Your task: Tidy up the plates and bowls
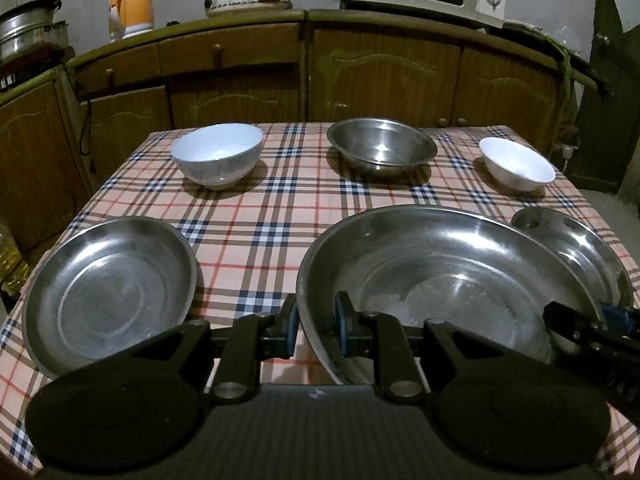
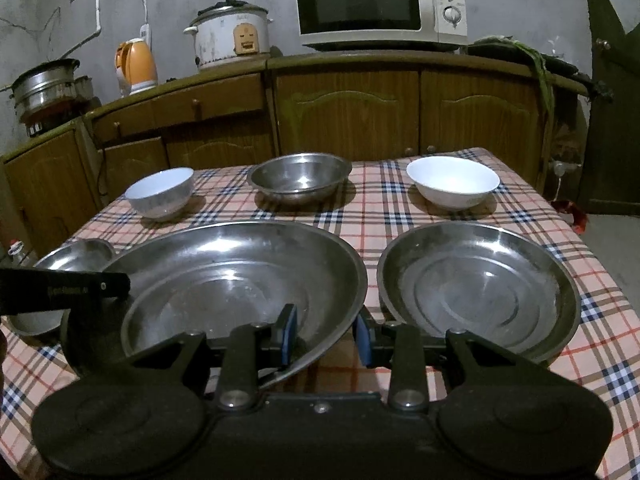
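A large steel plate [image 1: 448, 280] [image 2: 240, 276] sits in the middle near the table's front edge. My left gripper [image 1: 318, 326] straddles its left rim, one finger inside and one outside, with a gap around the rim. My right gripper [image 2: 326, 336] straddles its right rim the same way. A smaller steel plate [image 1: 108, 288] lies to the left and another [image 2: 480, 288] to the right. At the back stand a pale blue bowl [image 1: 218, 154], a steel bowl [image 1: 382, 144] and a white bowl [image 1: 518, 164].
The table has a checked cloth [image 1: 256, 236]. Behind it runs a wooden cabinet [image 2: 352, 108] with a microwave [image 2: 380, 4], a rice cooker [image 2: 230, 36], an orange kettle [image 2: 136, 66] and steel pots [image 2: 48, 84].
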`<state>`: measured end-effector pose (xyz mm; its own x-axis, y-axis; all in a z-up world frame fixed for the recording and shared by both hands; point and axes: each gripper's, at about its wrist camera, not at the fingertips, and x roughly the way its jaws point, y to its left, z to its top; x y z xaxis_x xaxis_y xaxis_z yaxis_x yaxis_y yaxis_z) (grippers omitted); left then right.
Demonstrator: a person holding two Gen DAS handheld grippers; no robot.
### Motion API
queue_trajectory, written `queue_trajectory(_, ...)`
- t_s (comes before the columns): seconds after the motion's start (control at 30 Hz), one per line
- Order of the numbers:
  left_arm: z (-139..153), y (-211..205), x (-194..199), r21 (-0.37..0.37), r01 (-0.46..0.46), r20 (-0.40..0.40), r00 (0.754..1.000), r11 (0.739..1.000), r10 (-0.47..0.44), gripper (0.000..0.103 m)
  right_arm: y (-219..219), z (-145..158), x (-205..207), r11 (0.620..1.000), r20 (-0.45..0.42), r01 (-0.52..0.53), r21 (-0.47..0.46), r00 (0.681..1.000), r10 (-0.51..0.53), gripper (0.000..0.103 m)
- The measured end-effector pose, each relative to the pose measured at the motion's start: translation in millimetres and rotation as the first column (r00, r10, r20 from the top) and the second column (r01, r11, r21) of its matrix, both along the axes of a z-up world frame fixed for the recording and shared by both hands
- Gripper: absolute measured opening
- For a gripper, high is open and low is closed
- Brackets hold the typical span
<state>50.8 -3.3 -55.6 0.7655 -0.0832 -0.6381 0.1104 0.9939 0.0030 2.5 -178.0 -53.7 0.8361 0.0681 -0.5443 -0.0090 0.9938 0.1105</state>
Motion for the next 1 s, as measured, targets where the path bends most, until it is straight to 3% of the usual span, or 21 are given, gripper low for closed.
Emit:
queue_trajectory(0.57, -25.5, 4.1, 21.8, 0.005, -0.015, -0.025, 1.000, 1.000, 0.015, 0.019, 2.6, -30.9, 27.1, 1.000, -0.056, -0.008, 0.009, 0.998, 0.009, 0.039)
queue_trajectory(1.0, -26.8, -5.4, 50.1, -0.006, 0.001, -0.002, 1.000, 1.000, -0.001, 0.019, -3.0, -35.3, 53.8, 1.000, -0.030, 0.019, -0.006, 0.999, -0.019, 0.039)
